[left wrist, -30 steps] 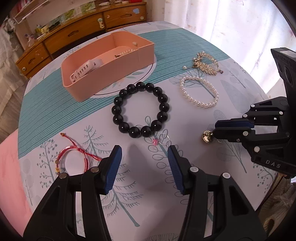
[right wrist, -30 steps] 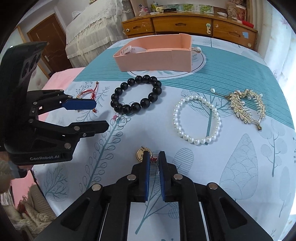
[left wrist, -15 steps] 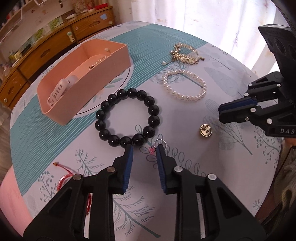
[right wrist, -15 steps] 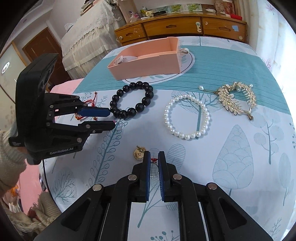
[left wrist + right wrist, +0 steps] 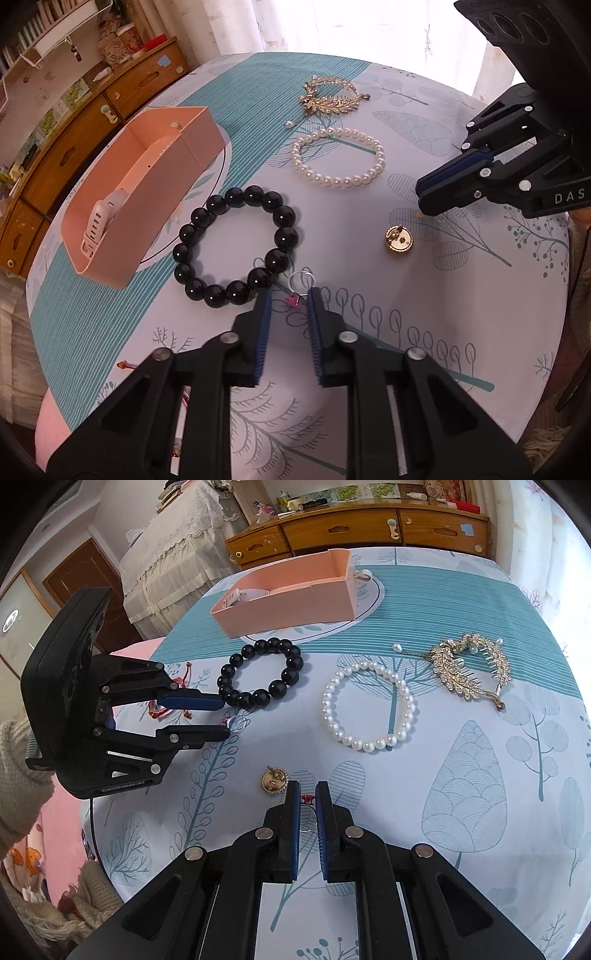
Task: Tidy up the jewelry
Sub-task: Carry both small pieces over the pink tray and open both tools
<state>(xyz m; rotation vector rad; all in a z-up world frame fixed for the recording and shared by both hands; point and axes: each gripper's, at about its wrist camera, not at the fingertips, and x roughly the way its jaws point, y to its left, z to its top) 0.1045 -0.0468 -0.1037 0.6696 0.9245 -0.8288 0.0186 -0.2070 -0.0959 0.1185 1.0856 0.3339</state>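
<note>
Meanwhile, the left gripper (image 5: pixel 287 301) was held low over the surface (image 5: pixel 424 332), its jaws slightly apart on either side of a pink-stoned ring (image 5: pixel 298 291), just near of the black bead bracelet (image 5: pixel 236 245). The right gripper (image 5: pixel 306 799) was seen clamped on a small red-stoned ring (image 5: pixel 307 798), beside a gold earring (image 5: pixel 274 780). A pearl bracelet (image 5: pixel 367 706) lay farther off, and the pink tray (image 5: pixel 140 192) at far left.
</note>
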